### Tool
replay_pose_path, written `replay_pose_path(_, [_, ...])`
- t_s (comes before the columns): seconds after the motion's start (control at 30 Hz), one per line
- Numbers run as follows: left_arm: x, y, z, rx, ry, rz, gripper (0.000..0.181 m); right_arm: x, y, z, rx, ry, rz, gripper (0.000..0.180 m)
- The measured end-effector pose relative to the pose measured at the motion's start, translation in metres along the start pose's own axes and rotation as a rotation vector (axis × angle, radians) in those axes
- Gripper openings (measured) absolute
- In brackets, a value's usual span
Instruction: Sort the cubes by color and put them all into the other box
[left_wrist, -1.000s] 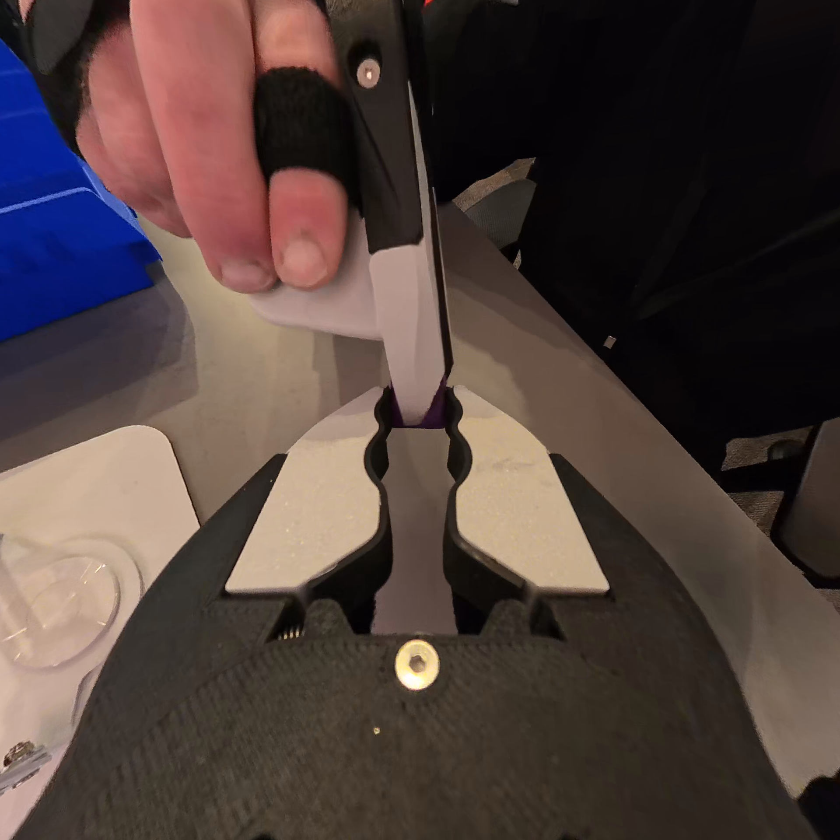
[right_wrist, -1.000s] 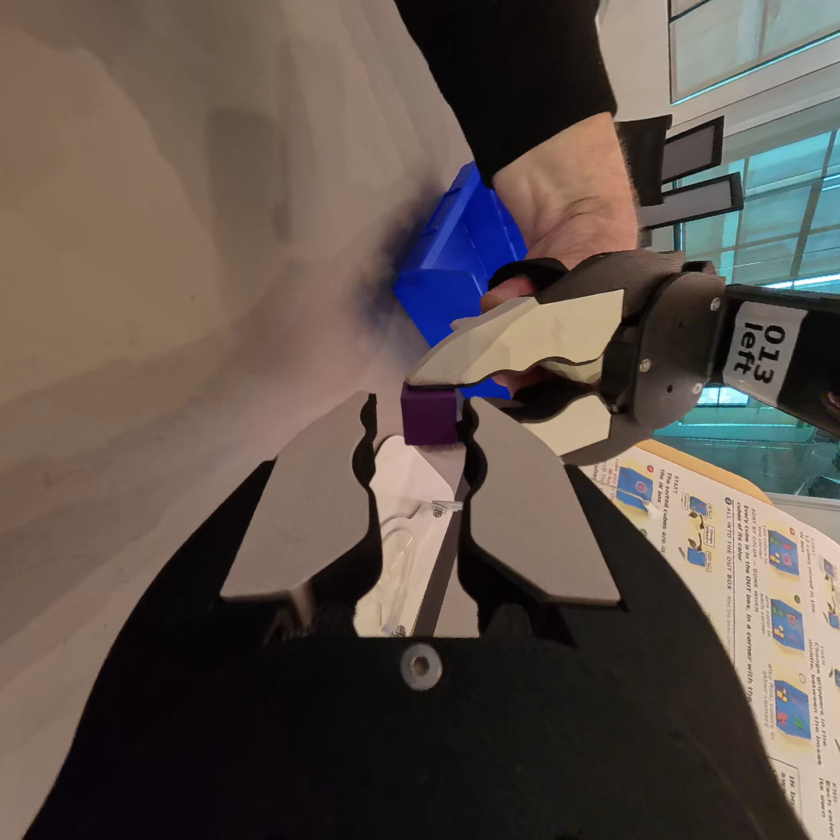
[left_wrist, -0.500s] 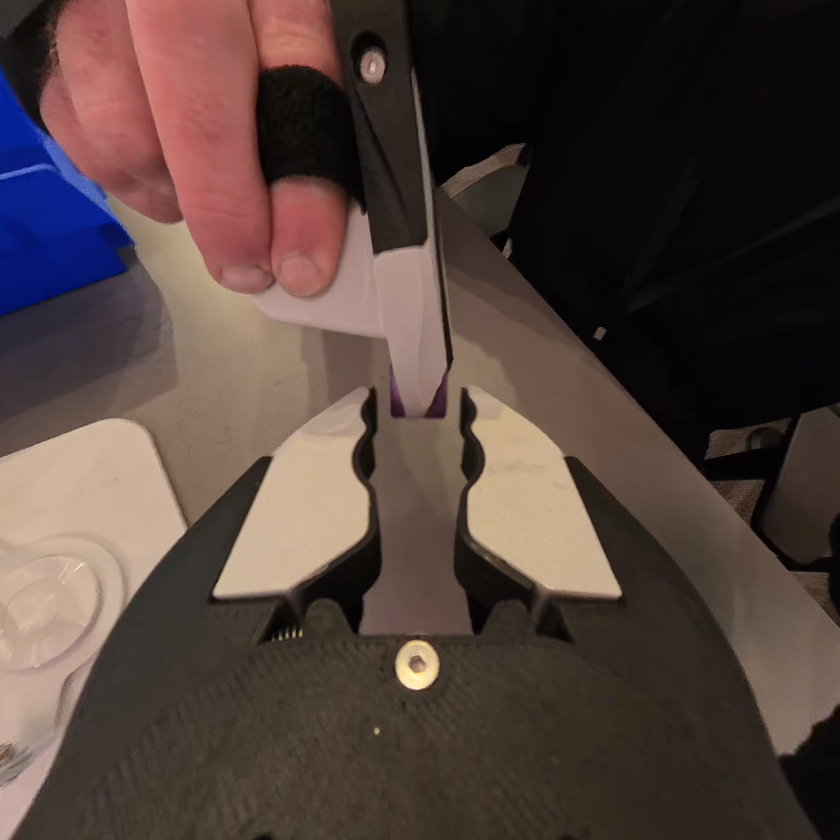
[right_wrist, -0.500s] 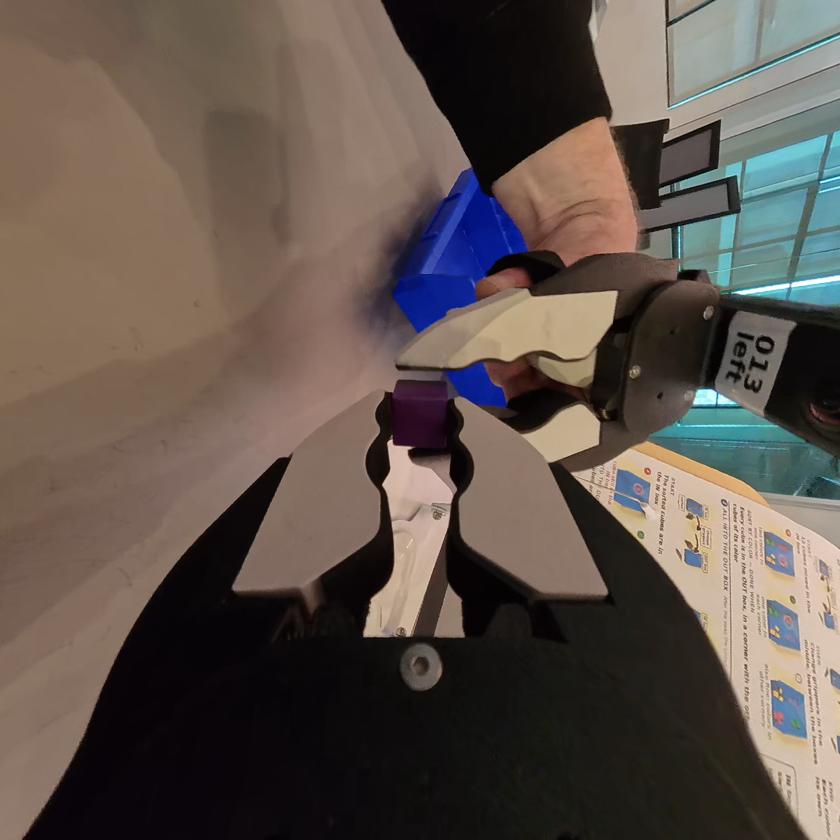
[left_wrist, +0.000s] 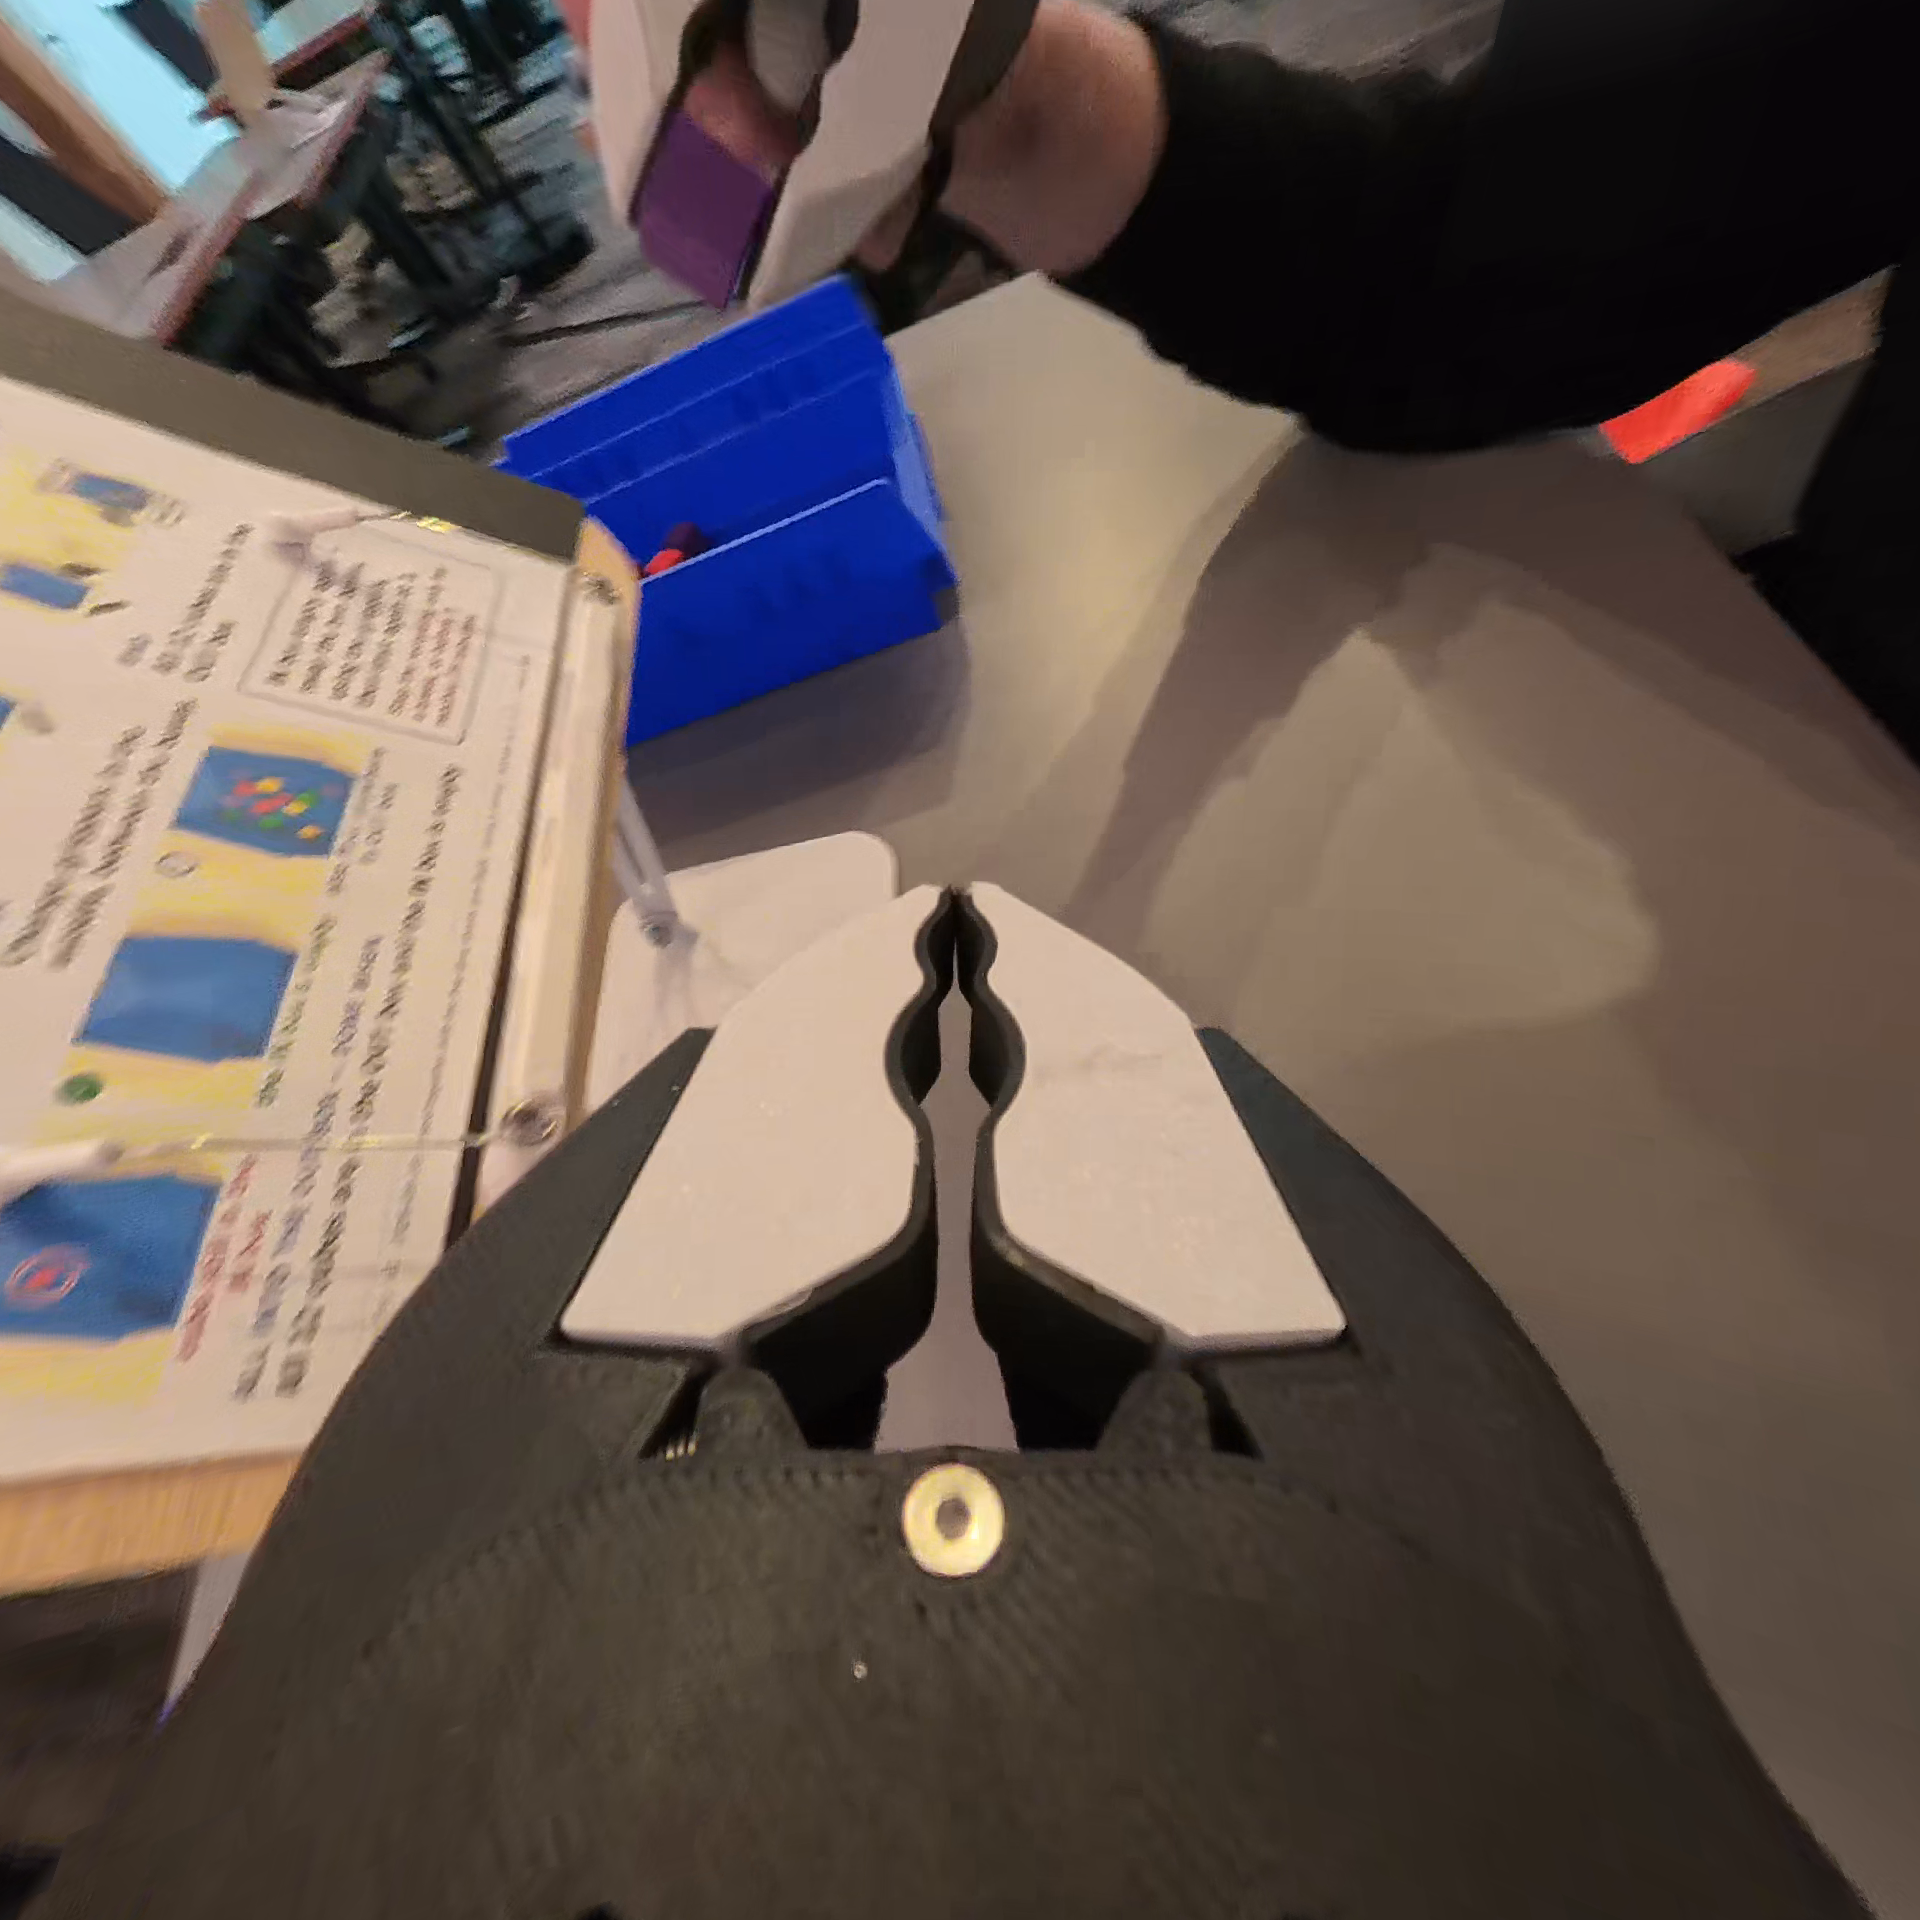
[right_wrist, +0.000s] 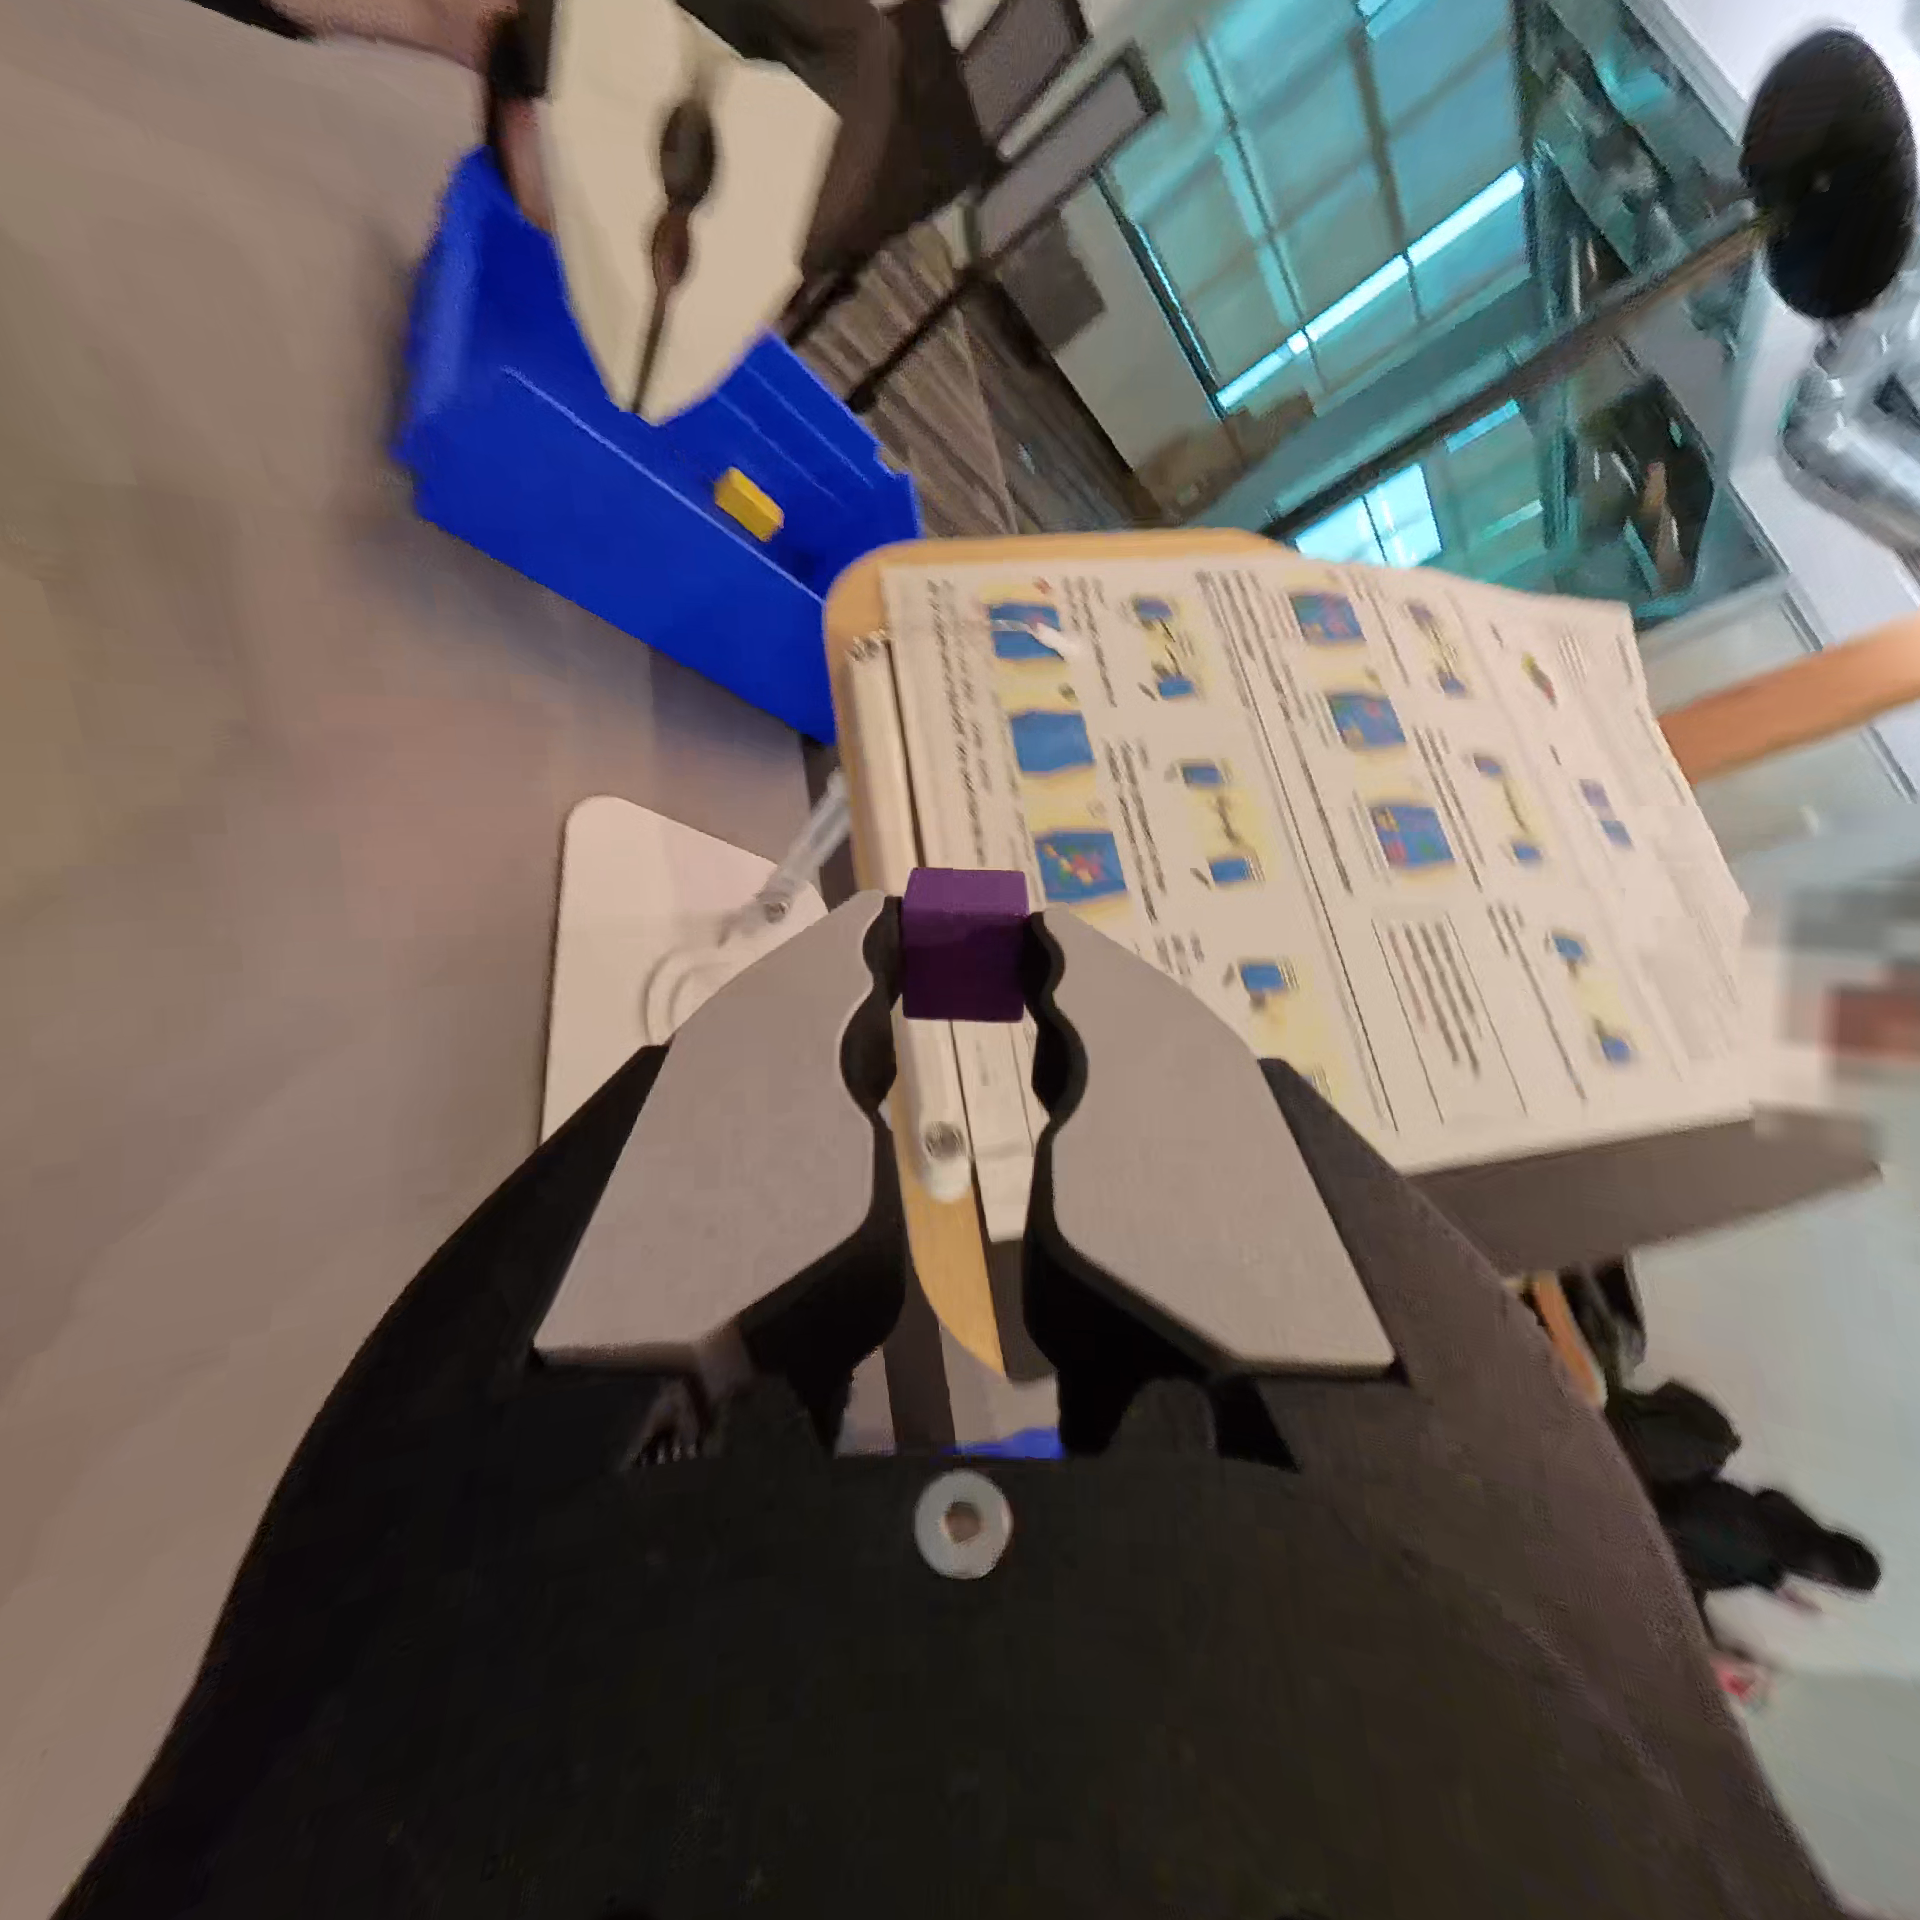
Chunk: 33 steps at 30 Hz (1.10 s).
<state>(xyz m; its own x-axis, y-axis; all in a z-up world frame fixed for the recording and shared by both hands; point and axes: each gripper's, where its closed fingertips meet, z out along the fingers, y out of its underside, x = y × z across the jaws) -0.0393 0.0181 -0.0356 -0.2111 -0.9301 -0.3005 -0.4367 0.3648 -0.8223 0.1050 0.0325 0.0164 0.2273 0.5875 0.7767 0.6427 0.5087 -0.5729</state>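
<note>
My right gripper (right_wrist: 964, 940) is shut on a purple cube (right_wrist: 964, 951), both pads pressed on its sides, held in the air beside the instruction board. The left wrist view shows that gripper (left_wrist: 727, 197) at the top with the purple cube (left_wrist: 701, 213) in it. My left gripper (left_wrist: 954, 904) is shut with nothing between its fingertips, above the grey table (left_wrist: 1351, 779). It also shows in the right wrist view (right_wrist: 665, 260), closed. A blue box (left_wrist: 790, 540) stands on the table with cubes inside; a yellow cube (right_wrist: 748, 502) lies in the blue box (right_wrist: 582, 499).
A wooden board with an instruction sheet (left_wrist: 239, 883) stands left of my left gripper, and shows on the right in the right wrist view (right_wrist: 1299, 831). A white plate with a clear holder (right_wrist: 644, 935) lies beside it. Windows and furniture lie beyond. The grippers' ends are close to 15 centimetres from one another.
The purple cube passed from my left gripper to my right. The left jaws opened, let it go, then came together on air. Both grippers swung away from each other.
</note>
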Motion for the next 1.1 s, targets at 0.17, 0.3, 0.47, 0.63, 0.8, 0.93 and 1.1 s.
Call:
replay_pose_path(0.17, [-0.019, 0.011, -0.010, -0.029, -0.195, -0.018, 0.000, 0.045, 0.074, -0.025, -0.143, 0.177, 0.229, 0.023])
replay_pose_path(0.3, [-0.027, 0.012, -0.013, -0.023, -0.258, -0.026, 0.000, 0.062, 0.145, -0.041, -0.265, 0.293, 0.473, 0.023])
replay_pose_path(0.47, [-0.034, 0.013, -0.017, -0.044, -0.309, -0.023, 0.000, 0.061, 0.228, -0.053, -0.410, 0.363, 0.735, 0.023])
replay_pose_path(0.63, [-0.035, 0.017, -0.013, -0.075, -0.321, -0.016, 0.000, 0.040, 0.297, -0.051, -0.573, 0.367, 0.922, 0.023])
replay_pose_path(0.8, [-0.034, 0.021, -0.007, -0.097, -0.307, -0.014, 0.000, 0.023, 0.336, -0.051, -0.670, 0.354, 1.069, 0.023])
replay_pose_path(0.93, [-0.034, 0.022, -0.006, -0.099, -0.303, -0.017, 0.000, 0.020, 0.346, -0.052, -0.693, 0.365, 1.097, 0.044])
replay_pose_path(1.1, [-0.034, 0.023, -0.009, -0.104, -0.304, -0.016, 0.000, 0.032, 0.335, -0.055, -0.665, 0.407, 1.077, 0.053])
